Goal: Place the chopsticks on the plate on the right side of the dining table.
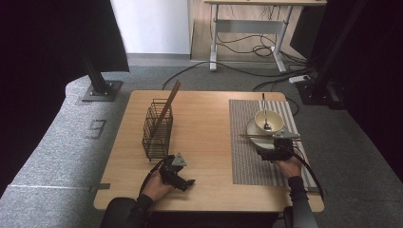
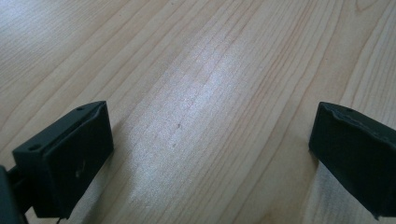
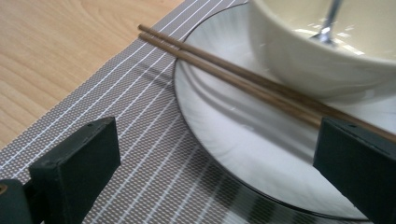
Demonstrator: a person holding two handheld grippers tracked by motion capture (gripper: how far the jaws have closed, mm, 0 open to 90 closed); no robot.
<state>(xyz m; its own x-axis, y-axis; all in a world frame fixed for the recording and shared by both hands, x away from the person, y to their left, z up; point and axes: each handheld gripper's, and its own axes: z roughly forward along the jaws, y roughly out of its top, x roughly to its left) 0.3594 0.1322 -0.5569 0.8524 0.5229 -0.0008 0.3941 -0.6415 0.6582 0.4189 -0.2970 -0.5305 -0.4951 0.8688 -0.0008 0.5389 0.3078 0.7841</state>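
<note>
High view. I have the right gripper [image 1: 281, 140] on the striped placemat [image 1: 247, 156] at four o'clock of the table [image 1: 204, 133], just short of a white plate [image 1: 252, 129]. On the plate stands a cream bowl [image 1: 269, 119] with a spoon [image 1: 264, 114] in it, and a pair of chopsticks [image 1: 259, 137] lies across the plate's near rim. At nine o'clock stands a black wire basket [image 1: 157, 129] holding one more tall stick [image 1: 169, 102]. My left gripper [image 1: 183, 181] rests on bare wood at six o'clock, apart from everything.

Left gripper view. Jaws spread wide, nothing between them; pale wood grain beneath.

Right gripper view. Jaws at full spread, holding nothing. The chopsticks [image 3: 243, 79] run from eleven o'clock towards four, resting on the plate [image 3: 243, 154] against the bowl [image 3: 322, 56], their lower end passing behind the right-hand jaw.

Step in hand, as I judge it: the approach to pick up the chopsticks, presumably for the basket. Next I need both sticks centred between the pads, then a close that catches the pair together without nudging the bowl.

Room: grey carpet, dark curtains at either side, a desk and loose cables at twelve o'clock.
</note>
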